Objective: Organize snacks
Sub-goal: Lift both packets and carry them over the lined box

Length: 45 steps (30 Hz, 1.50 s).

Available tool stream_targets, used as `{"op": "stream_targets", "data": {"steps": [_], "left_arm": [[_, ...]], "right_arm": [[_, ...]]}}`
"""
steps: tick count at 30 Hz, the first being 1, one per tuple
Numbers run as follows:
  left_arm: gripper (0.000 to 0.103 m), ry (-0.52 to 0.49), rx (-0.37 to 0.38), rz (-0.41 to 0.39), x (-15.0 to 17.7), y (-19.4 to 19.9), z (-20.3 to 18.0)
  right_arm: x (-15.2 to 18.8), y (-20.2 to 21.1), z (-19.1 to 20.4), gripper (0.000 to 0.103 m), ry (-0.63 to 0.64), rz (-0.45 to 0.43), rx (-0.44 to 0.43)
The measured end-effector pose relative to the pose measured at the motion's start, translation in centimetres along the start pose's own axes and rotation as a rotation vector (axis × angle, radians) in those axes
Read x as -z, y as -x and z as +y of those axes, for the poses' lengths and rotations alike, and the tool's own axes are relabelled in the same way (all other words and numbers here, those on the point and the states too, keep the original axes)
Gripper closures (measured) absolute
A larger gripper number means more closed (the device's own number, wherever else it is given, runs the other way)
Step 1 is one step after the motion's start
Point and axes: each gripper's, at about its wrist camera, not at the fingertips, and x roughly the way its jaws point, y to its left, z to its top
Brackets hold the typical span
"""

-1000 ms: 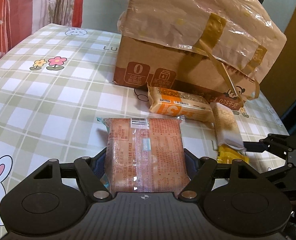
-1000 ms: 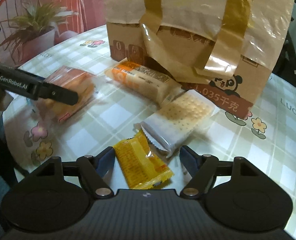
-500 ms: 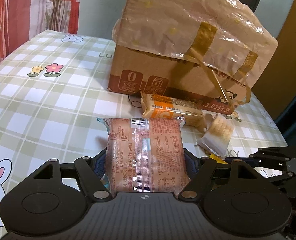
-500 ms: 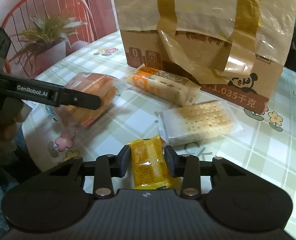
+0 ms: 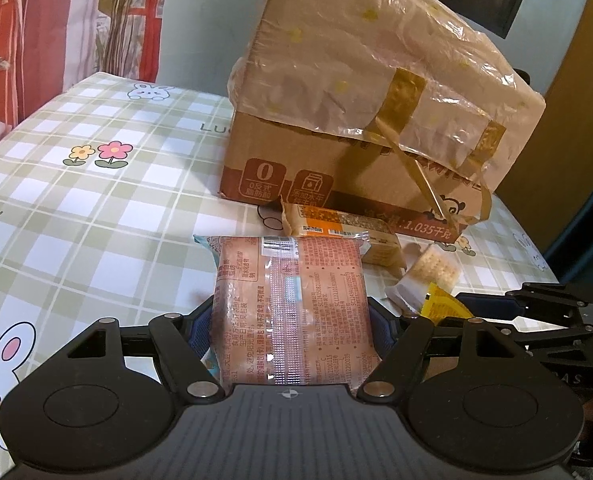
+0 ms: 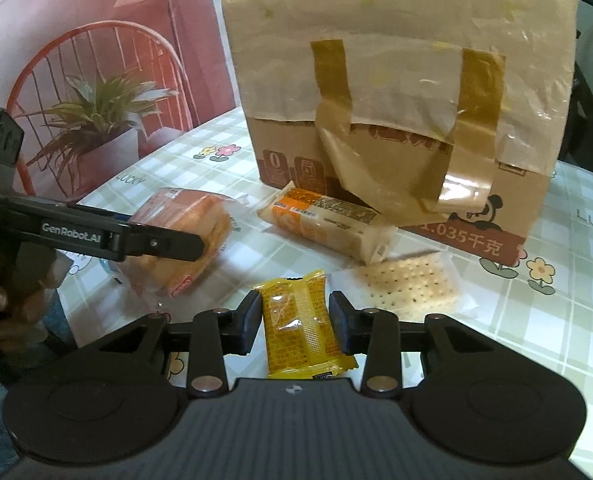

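In the left wrist view, the left tool [image 5: 290, 320] fills the bottom of the frame, its jaws spread wide and pressed against the two long sides of a pink pack [image 5: 290, 308] that stands between them. In the right wrist view that same tool [image 6: 176, 246] reaches in from the left edge, a hand [image 6: 0, 312] gripping its handle at lower left, and the pack [image 6: 184, 248] sits clamped in it.

At the bottom centre of the right wrist view, the right tool [image 6: 295, 322] has just been closing and now stands about half open, pinching a yellow packet [image 6: 298, 328] by its sides. Just beyond, to the right, a cracker pack [image 6: 408, 284] lies flat on the checked table [image 6: 536, 320]. Further up, at mid-frame, an orange bar [image 6: 324, 226] lies slanted on the table, its far end close to the box [image 6: 396, 92]. The box, cardboard wrapped in taped plastic, stands at the back and fills the upper right of both views.
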Motion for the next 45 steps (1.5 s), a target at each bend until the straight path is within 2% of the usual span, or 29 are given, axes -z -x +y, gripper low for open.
{"op": "stream_targets", "data": {"steps": [8,13,18,23,27,30,35,38,42,45], "left_arm": [[0.027,-0.012,0.011,-0.021,-0.1,0.4,-0.2],[0.027,-0.040,0.019,-0.082,-1.3,2.0,-0.8],[0.027,-0.082,0.046,-0.188,-4.6,4.6,-1.8],[0.027,-0.128,0.082,-0.315,-9.1,7.3,-3.5],[0.027,-0.148,0.091,-0.382,-12.7,7.7,-5.0],[0.027,-0.165,0.083,-0.406,-15.6,6.7,-6.0],[0.027,-0.146,0.066,-0.354,-19.8,2.9,-6.8],[0.027,-0.164,0.030,-0.317,-21.7,0.1,-6.8],[0.027,-0.153,-0.014,-0.271,-23.7,-3.2,-6.1],[0.027,-0.166,-0.029,-0.254,-24.2,-3.8,-5.7]], "right_arm": [[0.0,0.7,-0.3,0.064,-0.010,-0.022,0.027],[-0.8,2.1,-0.2,0.064,0.006,-0.079,0.031],[-3.1,4.8,-0.2,0.064,0.036,-0.189,0.042],[-6.9,8.1,-1.0,0.064,0.048,-0.343,0.052],[-10.3,9.3,-2.1,0.064,0.057,-0.425,0.066],[-13.0,9.0,-3.4,0.064,0.066,-0.449,0.093],[-17.3,7.1,-6.3,0.064,0.037,-0.435,0.140],[-19.3,5.6,-8.4,0.064,-0.010,-0.405,0.156],[-21.2,3.5,-10.7,0.064,-0.060,-0.351,0.167],[-22.1,1.9,-12.2,0.064,-0.100,-0.306,0.178]]}}
